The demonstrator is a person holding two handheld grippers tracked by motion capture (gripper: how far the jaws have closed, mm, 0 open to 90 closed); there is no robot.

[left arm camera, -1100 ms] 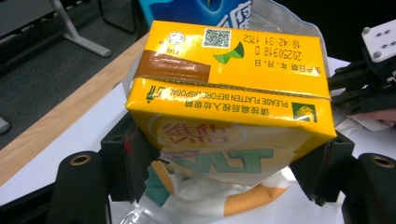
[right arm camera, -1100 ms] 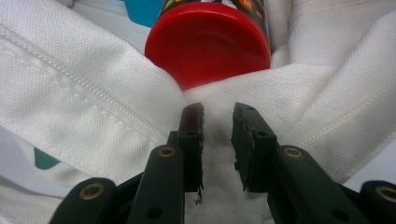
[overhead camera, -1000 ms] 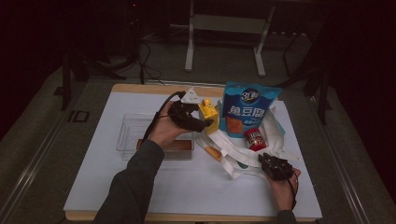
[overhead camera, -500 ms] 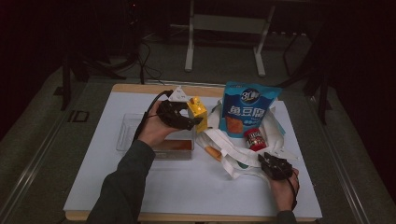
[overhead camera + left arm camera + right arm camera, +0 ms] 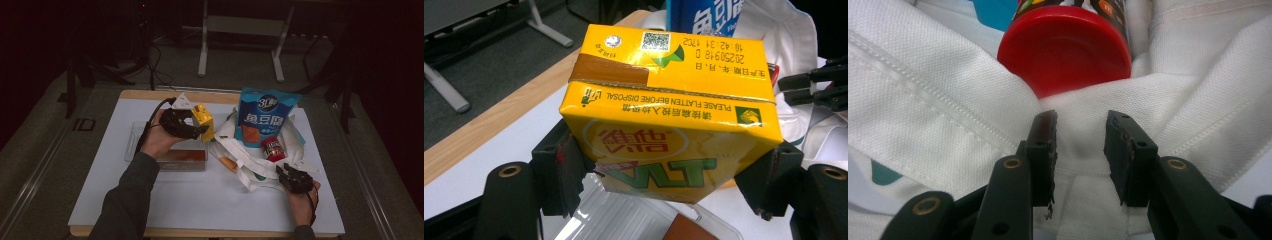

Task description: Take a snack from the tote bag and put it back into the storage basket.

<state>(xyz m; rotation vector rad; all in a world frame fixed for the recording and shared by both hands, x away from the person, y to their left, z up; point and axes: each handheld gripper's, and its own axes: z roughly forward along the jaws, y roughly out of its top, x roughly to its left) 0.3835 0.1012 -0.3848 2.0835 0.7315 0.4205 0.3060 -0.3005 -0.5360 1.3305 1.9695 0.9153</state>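
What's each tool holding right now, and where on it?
Left tool clamps the yellow drink carton by its two side faces, lifted above the clear tray. Right tool holds nothing: its jaws have just been opening around a fold of the white bag.

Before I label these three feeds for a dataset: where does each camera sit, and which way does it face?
High view: above the person's side, looking forward and down at the white table; both forearms show.
Left gripper view: rides the left gripper, facing the yellow drink carton clamped between its jaws.
Right gripper view: rides the right gripper, facing the white cloth bag and red-capped jar.
Shared: carton and jar also show from above.
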